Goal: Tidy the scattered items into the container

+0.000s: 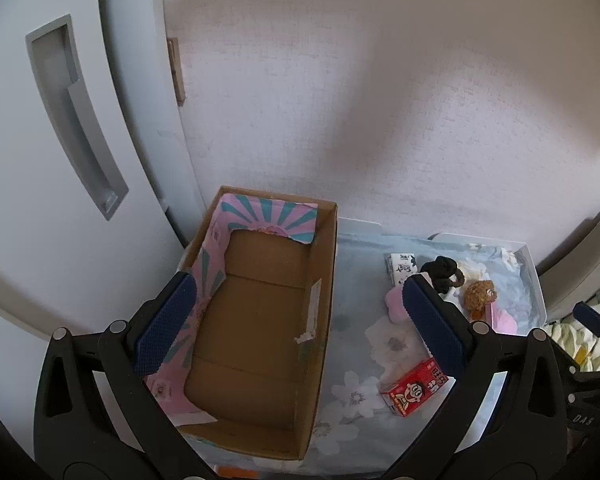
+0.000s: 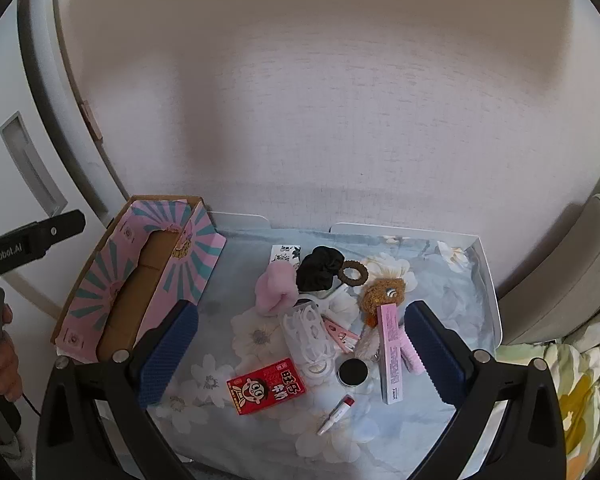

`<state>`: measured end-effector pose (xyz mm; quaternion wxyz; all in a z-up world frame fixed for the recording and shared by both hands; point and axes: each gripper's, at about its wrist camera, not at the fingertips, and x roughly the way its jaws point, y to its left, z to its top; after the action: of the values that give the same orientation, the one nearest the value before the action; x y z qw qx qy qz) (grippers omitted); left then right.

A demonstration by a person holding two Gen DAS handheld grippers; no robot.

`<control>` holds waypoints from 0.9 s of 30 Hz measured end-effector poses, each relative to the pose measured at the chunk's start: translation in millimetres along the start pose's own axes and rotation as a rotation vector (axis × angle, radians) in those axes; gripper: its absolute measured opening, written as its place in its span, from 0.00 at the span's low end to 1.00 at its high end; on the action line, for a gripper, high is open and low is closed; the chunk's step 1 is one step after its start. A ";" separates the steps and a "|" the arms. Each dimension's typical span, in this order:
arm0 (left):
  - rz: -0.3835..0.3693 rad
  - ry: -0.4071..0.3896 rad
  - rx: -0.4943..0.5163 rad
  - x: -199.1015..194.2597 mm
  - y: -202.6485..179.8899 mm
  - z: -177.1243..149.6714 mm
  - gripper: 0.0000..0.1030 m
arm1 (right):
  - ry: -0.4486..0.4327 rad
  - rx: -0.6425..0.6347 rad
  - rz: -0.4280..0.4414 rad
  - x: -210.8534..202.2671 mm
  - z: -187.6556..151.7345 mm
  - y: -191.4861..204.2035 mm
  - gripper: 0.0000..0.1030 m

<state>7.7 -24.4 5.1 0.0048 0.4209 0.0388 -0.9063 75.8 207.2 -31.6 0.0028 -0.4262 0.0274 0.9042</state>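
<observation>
Both views, start of the tidy. The cardboard box (image 1: 260,320) sits empty at lower centre of the left wrist view, its pink-and-teal flaps folded inward. It rests on the flower-print cloth (image 2: 236,280) that covers the counter. The left gripper (image 1: 300,324) hangs above the box with its jaws spread wide and nothing between them. In the right wrist view the right gripper (image 2: 300,348) is likewise wide apart and empty, poised over the clutter in the centre and lower centre of the frame.

Items to be moved, all outside the box:
- red milk carton (image 2: 266,386), lying flat and alone at lower centre
- lip tint tube (image 2: 335,414), below it to the right
- black round tin (image 2: 353,372), beside a clear case of floss picks (image 2: 306,330)
- long pink carton (image 2: 392,350), leaning across the brown plush charm (image 2: 382,294)
- pink pom-pom (image 2: 274,290), black scrunchie (image 2: 318,268) and brown hair ring (image 2: 354,272), packed close at upper centre

Likely hazards. The heap at centre overlaps, so a closing grip there may catch two things or drag a neighbour off. The thin tube lies flat on soft cloth; pads may pinch the fabric and pull everything askew. The inward flaps narrow the box mouth, so a careless drop could land on a flap and slide out. The white raised edge (image 2: 488,280) at right is low.
</observation>
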 end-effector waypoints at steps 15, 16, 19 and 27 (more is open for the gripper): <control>-0.010 0.006 0.012 -1.5 8.1 -3.4 1.00 | -0.021 -0.005 0.030 -4.4 -6.5 -0.1 1.00; -0.011 0.006 0.012 -1.6 7.8 -3.4 1.00 | -0.022 -0.005 0.031 -4.5 -6.7 -0.2 1.00; -0.010 0.007 0.013 -1.7 7.8 -3.8 1.00 | -0.023 -0.003 0.035 -4.4 -7.4 -1.2 1.00; -0.009 0.015 0.019 -1.2 3.7 -1.7 1.00 | -0.023 0.001 0.037 -4.5 -9.1 -1.8 1.00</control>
<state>9.9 -27.9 4.6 -0.0036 0.4275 0.0322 -0.9034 85.8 208.6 -34.0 -0.0136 -0.4151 0.0358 0.9090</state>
